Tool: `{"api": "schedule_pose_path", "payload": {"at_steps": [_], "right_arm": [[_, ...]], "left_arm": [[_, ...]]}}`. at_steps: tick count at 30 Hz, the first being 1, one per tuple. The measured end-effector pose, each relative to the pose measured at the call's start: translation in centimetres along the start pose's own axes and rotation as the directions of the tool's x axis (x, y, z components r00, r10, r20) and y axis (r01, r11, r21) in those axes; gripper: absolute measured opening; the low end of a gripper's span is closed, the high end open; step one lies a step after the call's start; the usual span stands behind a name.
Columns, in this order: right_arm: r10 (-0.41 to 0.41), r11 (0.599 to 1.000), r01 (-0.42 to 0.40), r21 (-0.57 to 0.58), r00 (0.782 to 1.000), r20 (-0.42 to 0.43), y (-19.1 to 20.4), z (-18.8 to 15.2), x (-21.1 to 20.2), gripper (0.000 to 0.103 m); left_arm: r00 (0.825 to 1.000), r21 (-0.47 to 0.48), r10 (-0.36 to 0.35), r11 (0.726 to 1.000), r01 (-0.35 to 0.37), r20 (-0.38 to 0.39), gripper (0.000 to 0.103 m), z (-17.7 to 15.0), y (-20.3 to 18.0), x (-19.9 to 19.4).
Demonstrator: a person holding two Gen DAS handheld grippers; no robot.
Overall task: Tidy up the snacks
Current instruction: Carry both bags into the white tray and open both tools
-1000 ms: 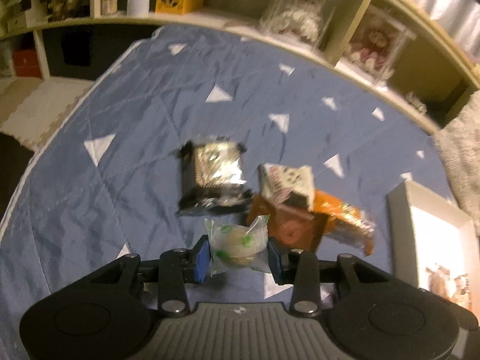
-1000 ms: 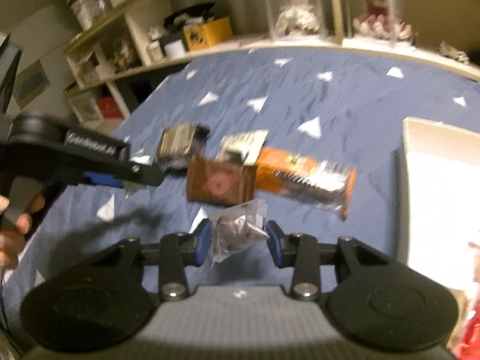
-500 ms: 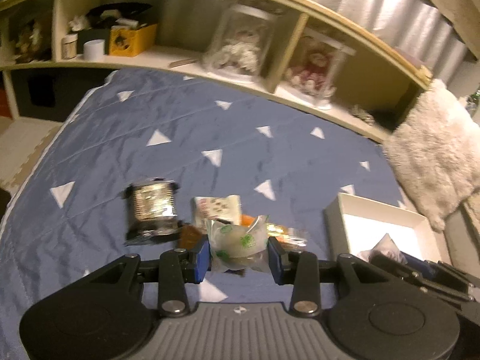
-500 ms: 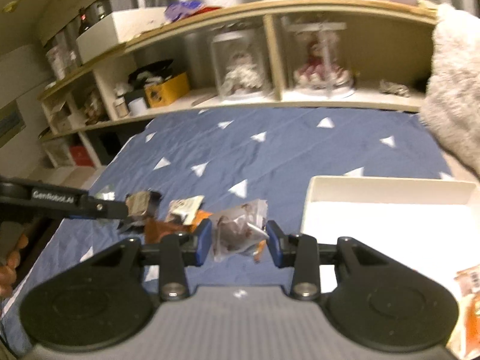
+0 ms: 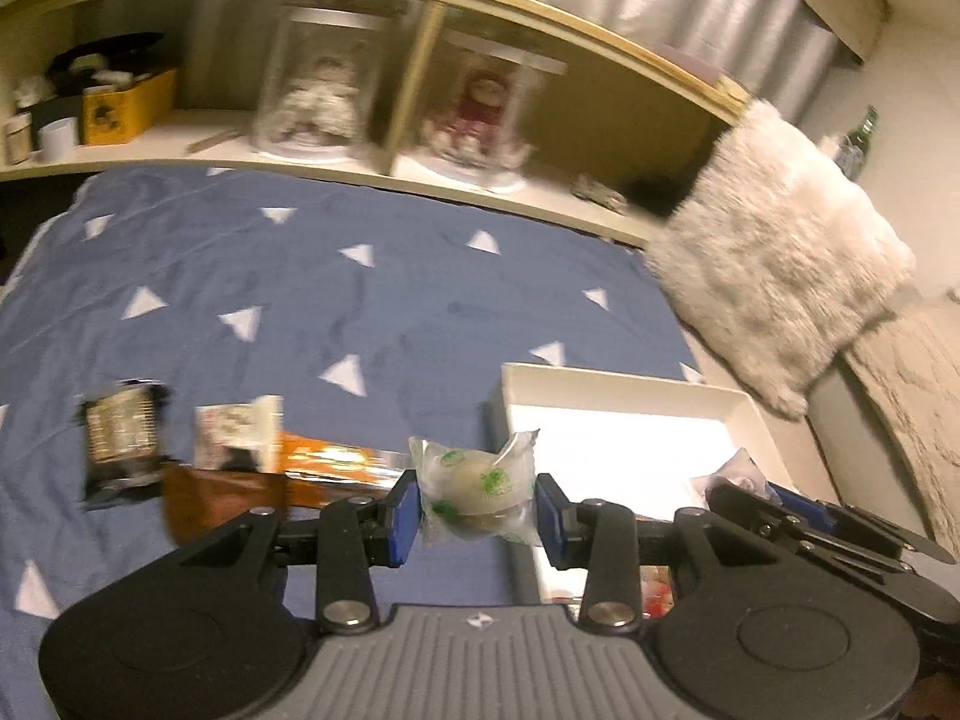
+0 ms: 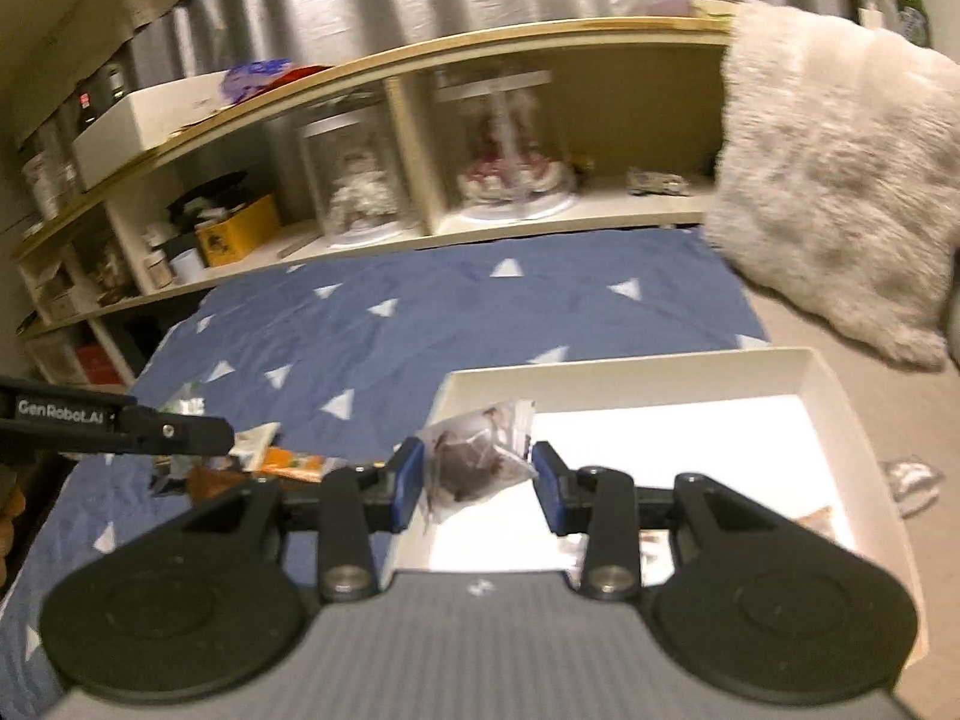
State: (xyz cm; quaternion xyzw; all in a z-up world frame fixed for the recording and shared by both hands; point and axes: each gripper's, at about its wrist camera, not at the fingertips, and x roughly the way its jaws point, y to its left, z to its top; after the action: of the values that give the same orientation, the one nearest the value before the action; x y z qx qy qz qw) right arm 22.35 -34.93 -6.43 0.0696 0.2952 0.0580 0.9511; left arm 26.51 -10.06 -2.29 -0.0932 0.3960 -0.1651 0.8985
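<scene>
My left gripper (image 5: 477,507) is shut on a clear-wrapped pale snack with green print (image 5: 477,492), held above the blue bedspread near the left rim of the white tray (image 5: 624,387). In the right wrist view my right gripper (image 6: 477,483) is shut on a clear packet with a dark brown snack (image 6: 474,462), over the white tray's (image 6: 630,375) left end. On the bedspread lie a black and silver packet (image 5: 120,444), a white packet (image 5: 237,429), an orange bar (image 5: 336,462) and a brown packet (image 5: 222,495). The right gripper also shows in the left wrist view (image 5: 798,510).
A fluffy white cushion (image 5: 774,282) leans at the bed's right end beside the tray. A low shelf (image 6: 420,228) with domed figurines and a yellow box (image 6: 240,231) runs behind the bed. Several wrappers lie in the tray's near right corner (image 6: 810,522).
Both grippers have swung right with their snacks, away from the pile. The right gripper now hangs over the tray; the left has come up to the tray's left rim.
</scene>
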Motion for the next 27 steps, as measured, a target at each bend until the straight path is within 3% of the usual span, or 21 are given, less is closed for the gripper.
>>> {"api": "schedule_pose_path", "payload": {"at_steps": [15,27], "right_arm": [[-0.122,0.967,0.129,0.219,0.992,-0.041,-10.8,-2.7,-0.5,0.045],[-0.111,0.949,0.142,0.281,0.986,-0.122,-13.0,-3.0,3.4,0.045]], "left_arm": [[0.987,0.108,-0.056,0.991,0.073,-0.148,0.042,-1.7,-9.4,8.2],[0.964,0.121,0.023,0.993,0.009,-0.263,0.042,-2.4,-8.9,14.0]]}}
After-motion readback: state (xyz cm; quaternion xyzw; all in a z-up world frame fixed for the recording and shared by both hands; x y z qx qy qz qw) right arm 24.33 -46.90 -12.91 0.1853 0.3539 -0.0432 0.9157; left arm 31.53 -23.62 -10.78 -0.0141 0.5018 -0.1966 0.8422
